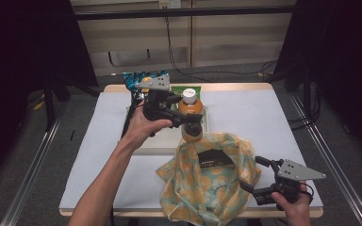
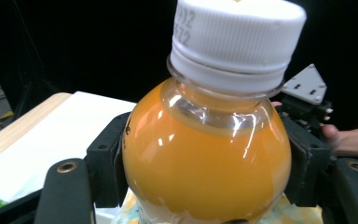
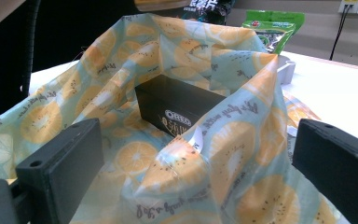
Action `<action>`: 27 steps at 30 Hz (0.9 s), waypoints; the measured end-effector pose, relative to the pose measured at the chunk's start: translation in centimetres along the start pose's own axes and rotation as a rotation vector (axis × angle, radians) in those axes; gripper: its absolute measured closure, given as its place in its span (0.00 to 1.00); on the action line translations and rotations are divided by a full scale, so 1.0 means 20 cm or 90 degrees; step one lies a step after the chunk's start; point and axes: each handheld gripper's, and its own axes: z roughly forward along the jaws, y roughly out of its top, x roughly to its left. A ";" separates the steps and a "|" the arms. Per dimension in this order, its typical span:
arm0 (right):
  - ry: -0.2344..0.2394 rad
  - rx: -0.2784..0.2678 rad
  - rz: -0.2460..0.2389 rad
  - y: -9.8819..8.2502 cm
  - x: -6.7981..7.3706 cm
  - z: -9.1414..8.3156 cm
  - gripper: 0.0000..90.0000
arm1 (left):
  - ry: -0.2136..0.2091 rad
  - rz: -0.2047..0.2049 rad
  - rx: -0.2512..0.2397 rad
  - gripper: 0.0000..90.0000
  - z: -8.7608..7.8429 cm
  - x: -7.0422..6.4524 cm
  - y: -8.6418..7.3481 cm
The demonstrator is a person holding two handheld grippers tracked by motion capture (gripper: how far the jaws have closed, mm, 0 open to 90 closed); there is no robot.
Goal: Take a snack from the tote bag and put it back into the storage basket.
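The left gripper's fingers were clenched on the orange juice bottle, held above the fruit-print bag's mouth — a dark box already inside — while the right gripper's fingers stood released at the bag's rim, the drop-in left.

White table, fruit-print bag, tray

Table: wooden top under a white sheet, centre of room. Floor: grey, with metal rails along both sides. Rear wall: pale panels (a socket at top, black cables trailing down to the floor). Flanks: black curtains. Light: dim, overhead.
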 end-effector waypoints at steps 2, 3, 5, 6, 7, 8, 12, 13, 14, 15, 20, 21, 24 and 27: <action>-0.001 0.000 0.000 0.00 0.00 0.00 0.01 | 0.007 -0.002 0.000 0.34 -0.01 0.03 -0.01; -0.001 0.001 0.001 0.00 0.00 0.00 0.01 | 0.011 -0.004 -0.002 0.34 -0.01 0.05 -0.01; -0.001 0.001 0.001 0.00 0.00 0.00 0.01 | 0.022 -0.006 -0.001 0.34 -0.03 0.08 -0.02; -0.001 0.000 0.000 0.00 0.00 0.00 0.01 | 0.022 -0.006 -0.007 0.34 -0.03 0.09 -0.02; 0.000 0.003 0.001 0.00 0.00 0.00 0.01 | 0.028 -0.005 -0.007 0.34 -0.03 0.10 -0.03; -0.003 0.000 0.001 0.00 0.00 0.00 0.01 | 0.032 -0.003 -0.006 0.34 -0.03 0.11 -0.03; -0.007 0.001 0.001 0.00 0.00 0.00 0.01 | 0.043 0.004 0.005 0.34 -0.03 0.15 -0.06; -0.007 0.002 0.002 0.00 0.00 0.00 0.01 | 0.042 -0.002 0.002 0.34 -0.03 0.16 -0.07; -0.002 0.000 0.002 0.00 0.00 0.00 0.01 | 0.045 -0.004 0.004 0.34 -0.03 0.17 -0.07; -0.003 0.000 0.003 0.00 0.00 0.00 0.01 | 0.050 -0.008 0.005 0.34 -0.02 0.19 -0.09; -0.001 0.001 0.004 0.00 0.00 0.00 0.01 | 0.055 -0.022 0.013 0.34 0.00 0.24 -0.14; -0.002 -0.001 0.004 0.00 0.00 0.00 0.01 | 0.057 -0.024 0.016 0.34 0.00 0.25 -0.15; -0.002 -0.001 0.004 0.00 0.00 0.00 0.01 | 0.060 -0.027 0.024 0.34 0.02 0.28 -0.17; 0.000 0.001 0.004 0.00 0.00 0.00 0.01 | 0.065 -0.035 0.024 0.34 0.04 0.31 -0.20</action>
